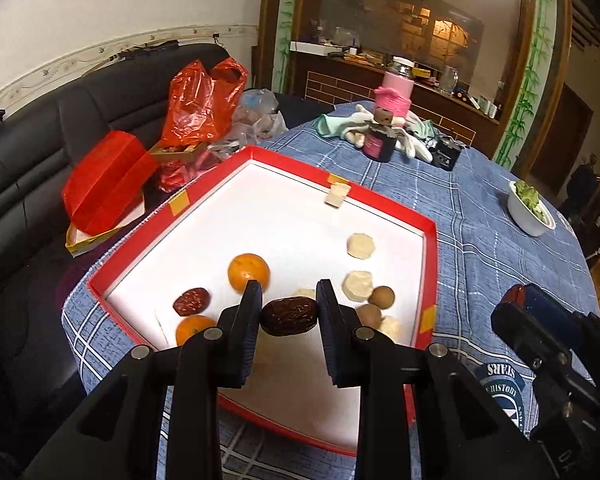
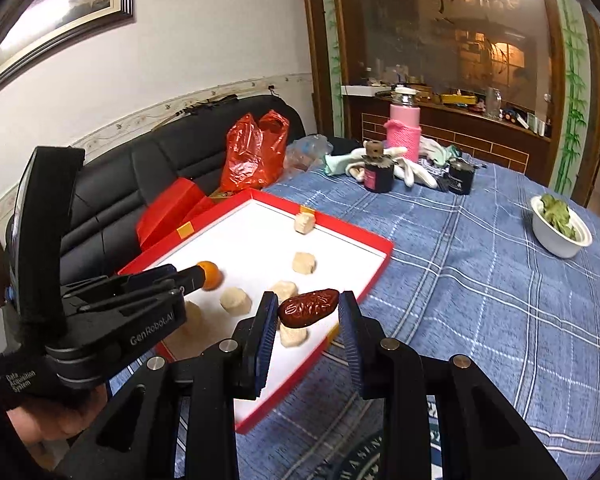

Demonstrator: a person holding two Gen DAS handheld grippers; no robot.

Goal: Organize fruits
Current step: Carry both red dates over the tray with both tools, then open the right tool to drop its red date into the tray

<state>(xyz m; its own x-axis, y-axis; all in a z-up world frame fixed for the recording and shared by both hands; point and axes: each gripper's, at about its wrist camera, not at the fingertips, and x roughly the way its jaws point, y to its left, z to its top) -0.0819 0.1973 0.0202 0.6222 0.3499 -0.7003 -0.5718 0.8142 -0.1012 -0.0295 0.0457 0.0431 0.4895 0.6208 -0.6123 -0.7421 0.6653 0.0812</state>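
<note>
A red-rimmed white tray [image 1: 428, 264] lies on the blue checked tablecloth. My left gripper [image 1: 288, 300] is shut on a dark red date [image 1: 289, 316] above the tray's near part. In the tray lie another date [image 1: 191, 301], two oranges [image 1: 249, 272] [image 1: 192, 329], pale banana pieces [image 1: 360, 245] and two brown longans [image 1: 381, 297]. My right gripper [image 2: 309, 307] is shut on a red date [image 2: 309, 306] over the tray's right rim [image 2: 380, 268]. The left gripper [image 2: 132, 304] shows at the left of the right wrist view, in front of an orange [image 2: 212, 274].
A white bowl of greens [image 1: 531, 209] stands at the table's right. A pink bottle [image 1: 394, 96], dark jars [image 1: 378, 143] and gloves sit at the far edge. Red bags [image 1: 202, 100] and a red box [image 1: 108, 181] lie on the black sofa at left.
</note>
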